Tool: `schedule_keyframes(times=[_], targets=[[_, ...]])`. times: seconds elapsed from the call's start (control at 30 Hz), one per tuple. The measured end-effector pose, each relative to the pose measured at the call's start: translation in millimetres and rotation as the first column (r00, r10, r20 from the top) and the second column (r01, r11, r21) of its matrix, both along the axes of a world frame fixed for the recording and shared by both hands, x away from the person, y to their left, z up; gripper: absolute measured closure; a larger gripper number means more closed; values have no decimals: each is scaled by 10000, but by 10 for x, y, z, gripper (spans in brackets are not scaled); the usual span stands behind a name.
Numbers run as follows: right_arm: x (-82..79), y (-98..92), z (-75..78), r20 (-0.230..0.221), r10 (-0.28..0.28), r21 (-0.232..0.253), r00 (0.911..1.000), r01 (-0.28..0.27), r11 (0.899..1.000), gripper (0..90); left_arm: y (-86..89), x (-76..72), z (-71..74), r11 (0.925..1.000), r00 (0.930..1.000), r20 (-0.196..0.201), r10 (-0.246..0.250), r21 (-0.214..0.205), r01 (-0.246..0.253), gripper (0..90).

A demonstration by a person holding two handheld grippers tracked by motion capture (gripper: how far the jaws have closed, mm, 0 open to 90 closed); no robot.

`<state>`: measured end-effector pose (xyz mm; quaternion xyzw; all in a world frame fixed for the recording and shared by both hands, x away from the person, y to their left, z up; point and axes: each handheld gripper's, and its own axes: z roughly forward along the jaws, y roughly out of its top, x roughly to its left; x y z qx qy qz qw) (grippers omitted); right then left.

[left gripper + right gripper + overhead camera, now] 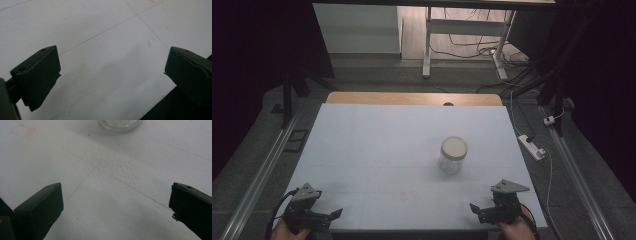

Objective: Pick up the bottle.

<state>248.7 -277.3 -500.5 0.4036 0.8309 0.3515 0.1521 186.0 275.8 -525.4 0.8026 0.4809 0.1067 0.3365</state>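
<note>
A clear glass jar with a pale round lid stands upright right of the middle of the white table. Its base shows at the top of the right gripper view. My left gripper rests at the table's front left corner, held by a hand, jaws wide apart over bare tabletop. My right gripper sits at the front right, jaws equally wide, nothing between them. The jar stands well ahead of it.
A faint red mark lies on the table between the grippers. A wooden strip borders the far edge. A power strip and cables lie on the floor to the right; a desk frame stands beyond.
</note>
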Motion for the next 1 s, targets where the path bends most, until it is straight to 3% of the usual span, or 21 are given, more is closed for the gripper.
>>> schedule_keyframes(times=[0.53,1.0], targets=[[50,26,81,661,390,729,9970,-438,9964,0,11,1,0,10000,10000,19,-11,-70,12,11],[124,104,123,849,449,1013,9954,-534,9934,0,11,-6,3,10000,10000,82,-34,-72,35,7]])
